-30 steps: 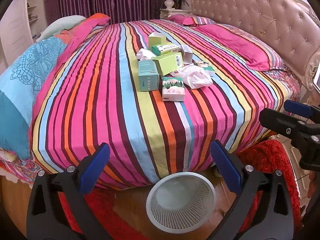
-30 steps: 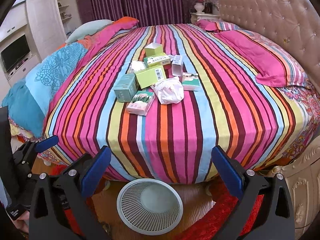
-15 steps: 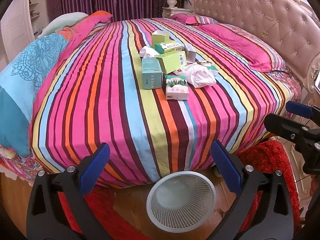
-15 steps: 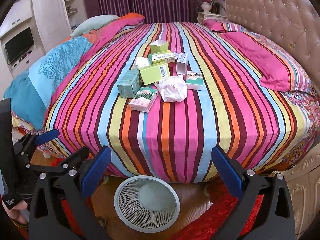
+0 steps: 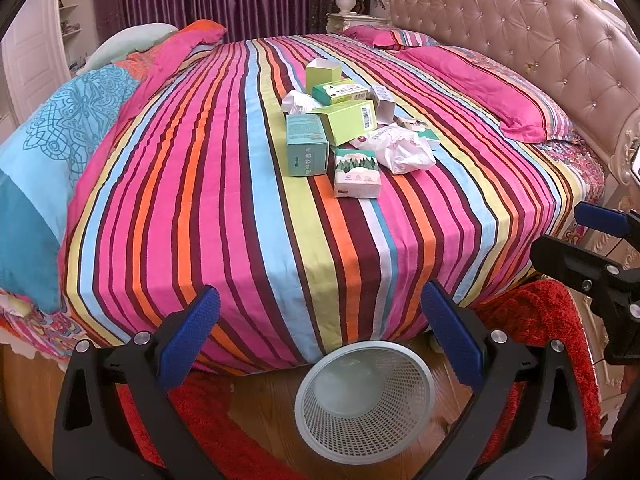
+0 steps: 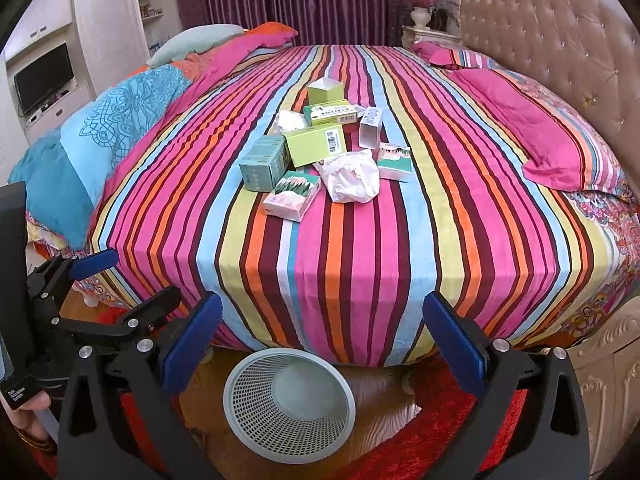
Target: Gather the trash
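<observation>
Left wrist view: left gripper (image 5: pixel 316 320) and right gripper (image 6: pixel 320 328) hang spread wide, empty, over the bin (image 5: pixel 364 398). Trash (image 5: pixel 346 132) sits mid-bed (image 5: pixel 224 208), well apart. The crumpled bag (image 6: pixel 352 176) looks soft, perhaps slippery; a shallow pinch could drop it short.

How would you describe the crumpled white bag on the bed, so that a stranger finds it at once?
On the striped bed, a small pile of boxes lies near the middle. The crumpled white bag is at the pile's near edge, beside the flat pink tissue pack. It is the only large soft, wrinkled item; its neighbours are stiff boxes.
</observation>
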Tool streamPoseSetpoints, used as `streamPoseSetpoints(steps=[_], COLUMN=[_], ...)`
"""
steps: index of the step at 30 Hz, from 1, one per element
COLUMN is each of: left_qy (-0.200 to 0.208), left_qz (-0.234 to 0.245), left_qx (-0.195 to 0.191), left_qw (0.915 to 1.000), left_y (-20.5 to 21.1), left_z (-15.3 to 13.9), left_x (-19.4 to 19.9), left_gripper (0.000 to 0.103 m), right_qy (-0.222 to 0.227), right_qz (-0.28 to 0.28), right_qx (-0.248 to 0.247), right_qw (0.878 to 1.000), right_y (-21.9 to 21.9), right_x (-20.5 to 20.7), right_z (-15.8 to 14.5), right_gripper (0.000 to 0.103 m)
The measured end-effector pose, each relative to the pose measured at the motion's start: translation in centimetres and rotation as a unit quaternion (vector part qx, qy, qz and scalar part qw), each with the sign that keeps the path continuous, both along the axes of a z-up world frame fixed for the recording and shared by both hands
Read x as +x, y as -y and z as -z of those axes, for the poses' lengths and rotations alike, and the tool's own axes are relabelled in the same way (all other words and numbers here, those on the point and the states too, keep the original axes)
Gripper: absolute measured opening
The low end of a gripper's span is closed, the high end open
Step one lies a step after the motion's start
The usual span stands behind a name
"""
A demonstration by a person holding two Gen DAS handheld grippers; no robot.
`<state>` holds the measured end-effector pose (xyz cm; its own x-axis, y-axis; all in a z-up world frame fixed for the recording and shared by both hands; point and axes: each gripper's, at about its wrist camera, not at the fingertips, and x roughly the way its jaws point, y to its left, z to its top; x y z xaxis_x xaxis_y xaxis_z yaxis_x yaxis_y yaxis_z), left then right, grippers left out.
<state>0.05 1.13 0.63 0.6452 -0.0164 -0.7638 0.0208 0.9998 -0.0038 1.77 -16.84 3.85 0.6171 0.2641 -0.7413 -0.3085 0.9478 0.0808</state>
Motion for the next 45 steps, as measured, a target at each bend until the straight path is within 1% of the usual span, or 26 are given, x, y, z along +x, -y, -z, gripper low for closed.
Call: streamPoseSetpoints(steps=[38,45], left_qy=[-0.003,-0.003], left_qz=[-0.001,-0.008], left_qx=[-0.002,-0.01], left_qw=[1.0,0.9999], left_y=[0.11,-0.28], left_z=[0.07,0.51], left_x=[-0.06,-0.13], left_gripper=[0.097,0.097], right_qy=[-0.001,-0.003], right_qz=[0.004,0.004], right_qx=[-0.006,-0.009], right_qw=[1.0,1.0], right_y=[0.18,0.66], right_x=[-0.04,0.27], right_z=[0.05,0.36], right_gripper=[0.096,0.096])
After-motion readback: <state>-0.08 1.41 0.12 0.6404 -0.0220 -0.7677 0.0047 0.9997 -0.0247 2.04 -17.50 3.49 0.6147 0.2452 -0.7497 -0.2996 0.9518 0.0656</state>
